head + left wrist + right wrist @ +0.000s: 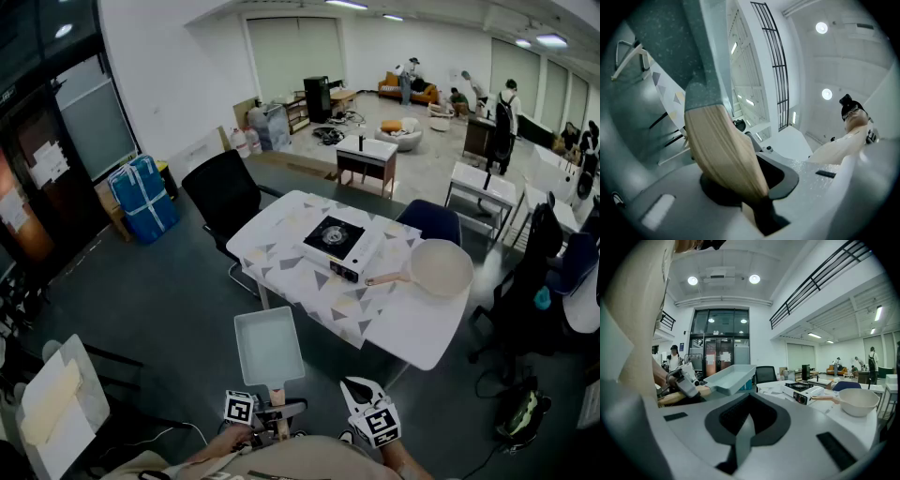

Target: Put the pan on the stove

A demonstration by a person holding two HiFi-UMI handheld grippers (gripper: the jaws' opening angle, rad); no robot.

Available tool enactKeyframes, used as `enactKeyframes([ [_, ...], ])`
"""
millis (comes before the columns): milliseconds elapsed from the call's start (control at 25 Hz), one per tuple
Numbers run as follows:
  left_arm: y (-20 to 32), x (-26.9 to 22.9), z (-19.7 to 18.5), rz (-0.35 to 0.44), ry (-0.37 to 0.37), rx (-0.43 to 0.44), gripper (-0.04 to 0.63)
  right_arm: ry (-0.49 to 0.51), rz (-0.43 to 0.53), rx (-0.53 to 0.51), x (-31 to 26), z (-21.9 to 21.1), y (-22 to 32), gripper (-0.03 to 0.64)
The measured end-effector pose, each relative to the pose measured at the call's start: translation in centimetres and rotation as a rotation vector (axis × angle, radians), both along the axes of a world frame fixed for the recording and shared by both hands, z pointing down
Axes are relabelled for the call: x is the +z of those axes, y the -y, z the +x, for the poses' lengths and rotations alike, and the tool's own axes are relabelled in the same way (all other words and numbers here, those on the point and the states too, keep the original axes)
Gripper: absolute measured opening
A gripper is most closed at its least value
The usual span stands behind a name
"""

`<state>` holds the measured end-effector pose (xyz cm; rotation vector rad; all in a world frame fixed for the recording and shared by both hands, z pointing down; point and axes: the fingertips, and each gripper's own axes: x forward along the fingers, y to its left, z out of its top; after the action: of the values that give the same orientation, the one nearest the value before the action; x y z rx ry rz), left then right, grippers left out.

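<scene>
A pale grey-blue square pan (268, 345) hangs in the air in front of the table, held level by its wooden handle (277, 397). My left gripper (267, 413) is shut on that handle; in the left gripper view the handle (723, 149) runs up from the jaws (754, 187) to the pan's underside (708, 56). My right gripper (370, 417) is beside it, shut and empty (747, 423). The portable gas stove (337, 246) sits mid-table, burner bare. In the right gripper view the square pan (729, 378) is left of the stove (801, 391).
A cream round pan (439, 267) with a wooden handle lies on the table (412, 328) right of the stove. A black office chair (225, 192) stands at the table's left and a blue chair (431, 220) behind it. Blue bags (141, 197) sit by the wall. People stand far back.
</scene>
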<state>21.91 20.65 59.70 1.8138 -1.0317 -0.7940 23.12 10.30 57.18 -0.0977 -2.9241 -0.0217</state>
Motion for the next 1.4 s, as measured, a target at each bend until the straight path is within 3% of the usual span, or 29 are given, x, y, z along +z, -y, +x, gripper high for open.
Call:
enactKeyframes([
  [400,-1.2,-0.7,-3.3,-0.032,0.109,0.049,0.078,0.021,-0.017,0.003,-2.4,-2.7,-2.2,0.000],
  [680,-1.7,-1.0,-5.0,-0.018,0.110,0.065,0.078,0.016,-0.026,0.016,-2.3,-3.9,-2.9,0.000],
  [960,-2.6,-0.9,-6.8,-0.031,0.059,0.076,0.078,0.037,-0.006,0.077,-1.7,-5.3,-2.7,0.000],
  [1400,-3.5,-0.9,-9.8,0.024,-0.027,0.024,0.080,-0.011,-0.008,0.090,-0.2,-7.8,-3.7,0.000],
])
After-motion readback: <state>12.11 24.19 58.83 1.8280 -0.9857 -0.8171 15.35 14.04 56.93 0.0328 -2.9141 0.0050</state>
